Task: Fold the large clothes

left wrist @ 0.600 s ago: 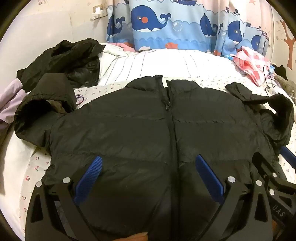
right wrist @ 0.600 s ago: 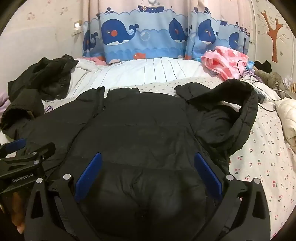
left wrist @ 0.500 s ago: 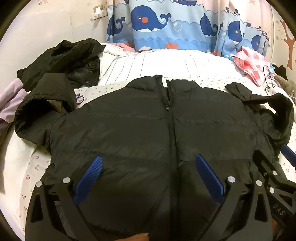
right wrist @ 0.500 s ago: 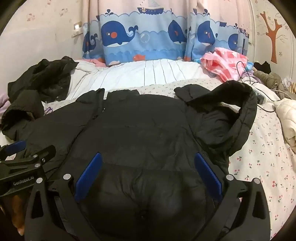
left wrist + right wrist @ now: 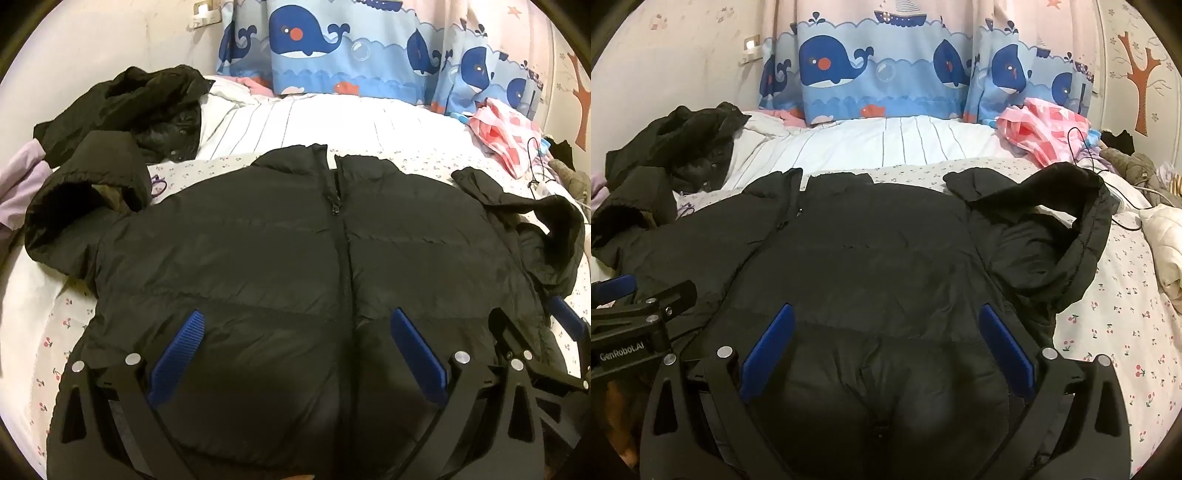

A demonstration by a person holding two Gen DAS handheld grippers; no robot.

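Observation:
A large black puffer jacket (image 5: pixel 295 258) lies front up and zipped on the bed, collar toward the far side; it also shows in the right wrist view (image 5: pixel 879 266). Its left sleeve (image 5: pixel 85 199) is bunched at the left, its right sleeve (image 5: pixel 1082 229) curls up at the right. My left gripper (image 5: pixel 295 332) is open and empty above the jacket's lower hem. My right gripper (image 5: pixel 884 328) is open and empty above the hem's right half. Each gripper shows at the edge of the other's view: the right one (image 5: pixel 535 347), the left one (image 5: pixel 639 306).
The bed has a cherry-print sheet (image 5: pixel 1115 325) and a striped white quilt (image 5: pixel 886 144). Another black garment (image 5: pixel 140 103) lies at the back left, a pink checked cloth (image 5: pixel 1045 129) and a cable (image 5: pixel 1082 147) at the back right. A whale-print curtain (image 5: pixel 351 51) hangs behind.
Both grippers have shifted very slightly over the jacket's hem. The jacket has not moved and both stay open.

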